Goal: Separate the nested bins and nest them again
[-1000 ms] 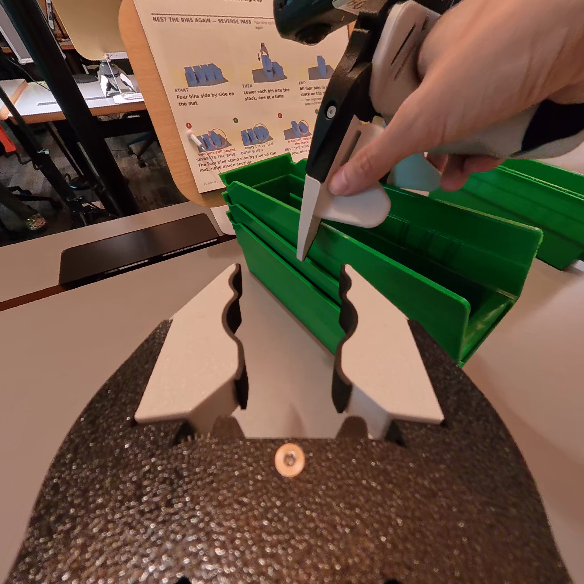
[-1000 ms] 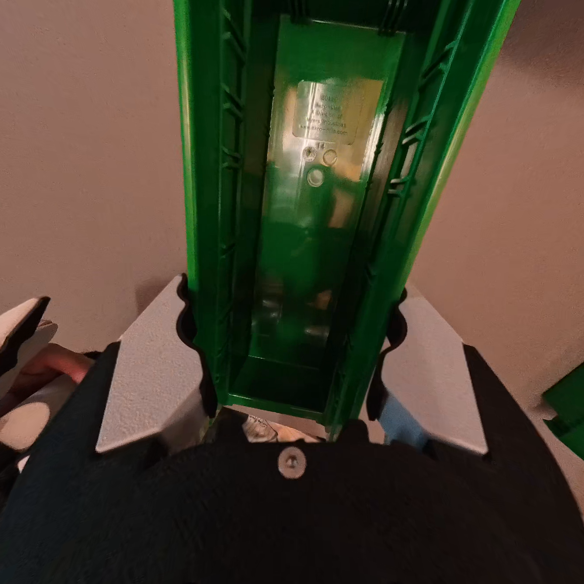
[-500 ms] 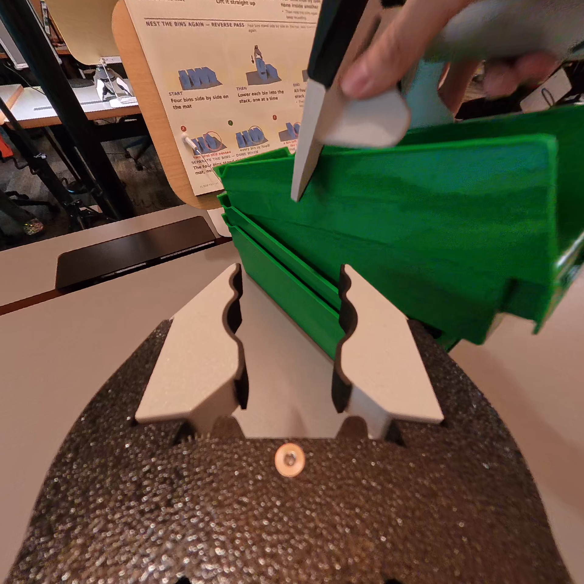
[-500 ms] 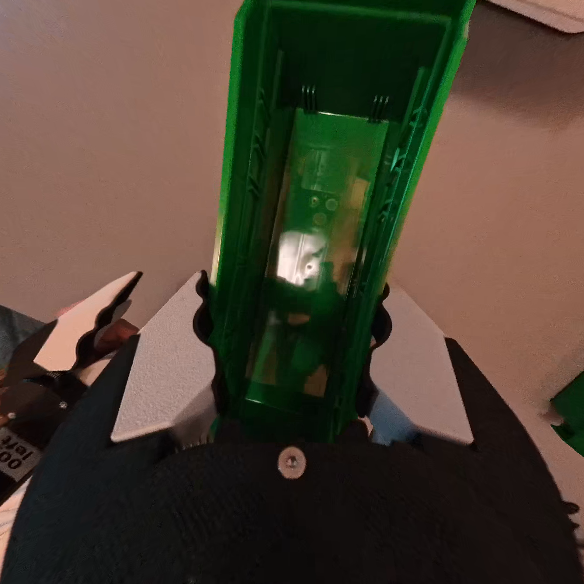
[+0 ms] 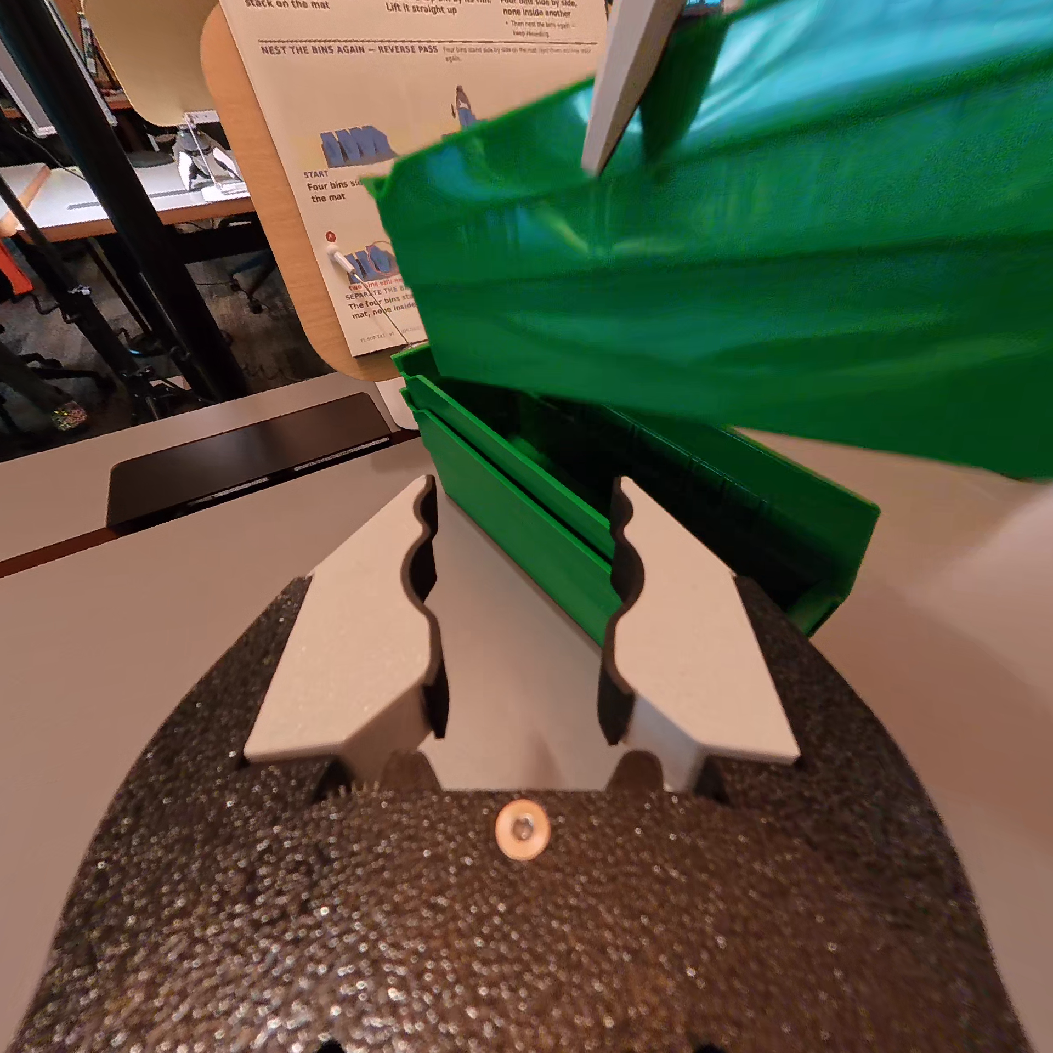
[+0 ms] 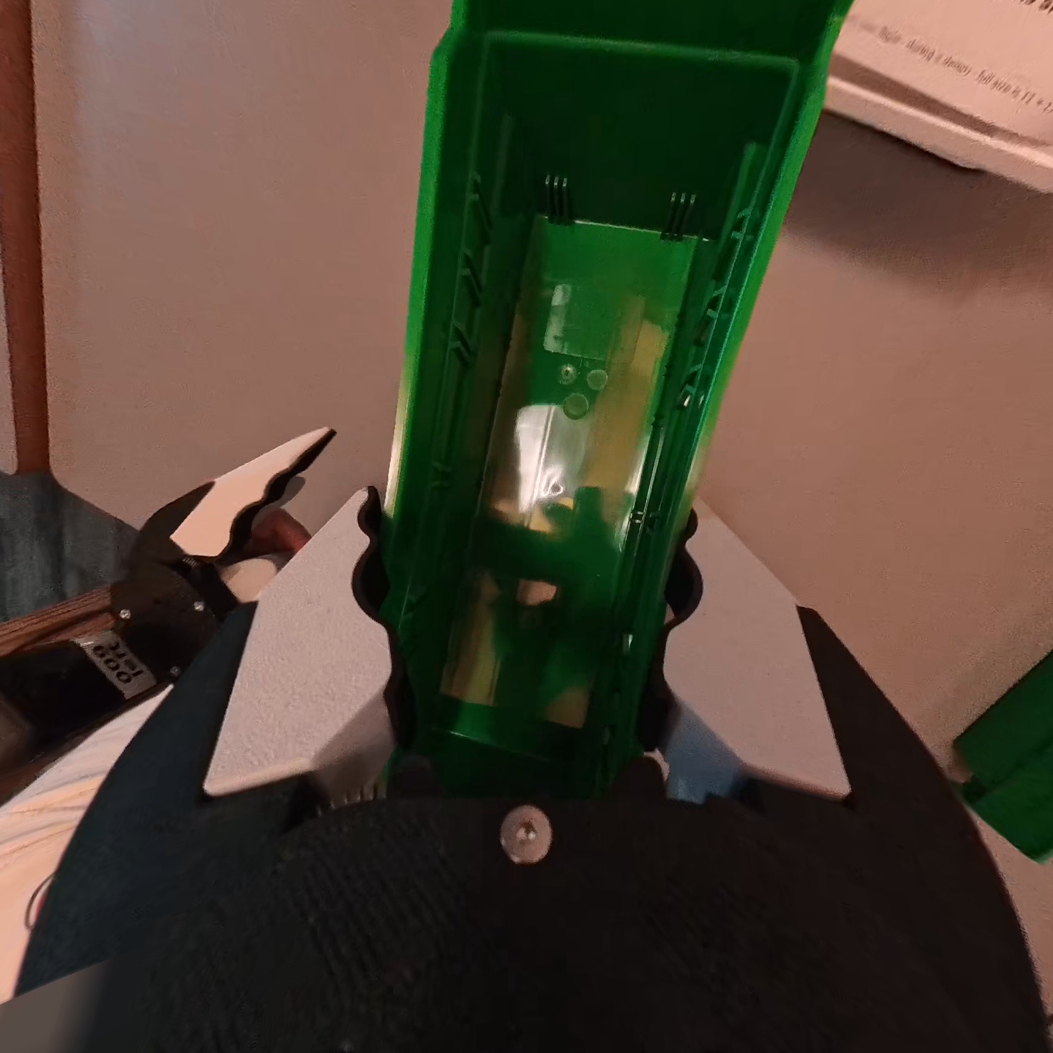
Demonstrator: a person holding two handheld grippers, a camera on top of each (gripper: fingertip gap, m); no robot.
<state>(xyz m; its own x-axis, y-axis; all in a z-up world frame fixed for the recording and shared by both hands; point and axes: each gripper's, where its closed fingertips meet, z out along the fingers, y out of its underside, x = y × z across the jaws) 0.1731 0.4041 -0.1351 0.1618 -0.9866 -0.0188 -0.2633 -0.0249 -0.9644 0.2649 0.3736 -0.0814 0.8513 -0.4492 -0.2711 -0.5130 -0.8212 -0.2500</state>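
My right gripper (image 6: pixel 527 518) is shut across a long green bin (image 6: pixel 598 370), its two fingers pressing the bin's side walls. In the left wrist view this lifted bin (image 5: pixel 741 296) hangs tilted in the air above the stack of nested green bins (image 5: pixel 513 513) that stays on the table, and a right fingertip (image 5: pixel 621 97) shows at the lifted bin's rim. My left gripper (image 5: pixel 524 507) is open and empty, low over the table just in front of the stack. It also shows in the right wrist view (image 6: pixel 250 496) at the left.
An instruction sheet on a wooden board (image 5: pixel 421 171) stands behind the stack. A black strip (image 5: pixel 245 450) lies on the table at the back left. Another green bin (image 6: pixel 1014 769) shows at the right edge of the right wrist view. A white sheet (image 6: pixel 957 97) lies at the upper right.
My right gripper has lifted the top bin up out of the stack and tilted it. The left gripper has stayed in place, open, in front of the stack.
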